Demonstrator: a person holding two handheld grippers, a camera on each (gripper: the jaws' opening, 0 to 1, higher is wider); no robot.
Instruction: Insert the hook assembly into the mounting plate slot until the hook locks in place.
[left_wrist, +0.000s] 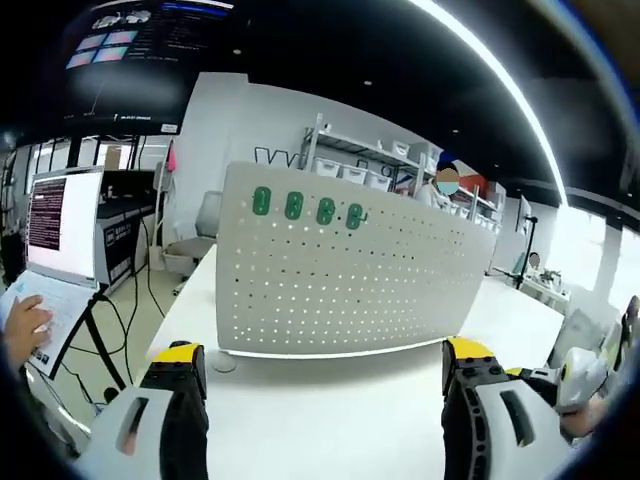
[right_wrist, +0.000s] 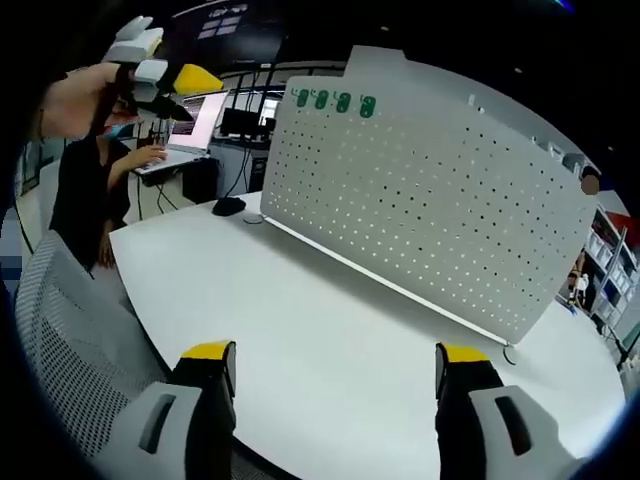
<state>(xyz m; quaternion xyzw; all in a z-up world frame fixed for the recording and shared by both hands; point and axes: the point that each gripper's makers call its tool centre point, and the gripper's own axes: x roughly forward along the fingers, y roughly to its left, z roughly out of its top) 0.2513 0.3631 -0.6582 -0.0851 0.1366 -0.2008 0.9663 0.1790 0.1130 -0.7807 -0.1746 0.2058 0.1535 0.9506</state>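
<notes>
Left hand-held gripper (left_wrist: 325, 375): jaws spread, empty, above the white table (left_wrist: 330, 420).
Right hand-held gripper (right_wrist: 335, 385): jaws spread, empty.
Pegboard mounting plate (right_wrist: 430, 220): 1, upright on the table.
Green hooks (left_wrist: 306, 207): 4, along the plate's top-left edge.
Risk: neither gripper holds a hook; pushing could tip the freestanding plate.

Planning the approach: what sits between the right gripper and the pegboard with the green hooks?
Nothing visible: only bare white table lies between the open right gripper and the pegboard; the green hooks sit along its top edge.
</notes>
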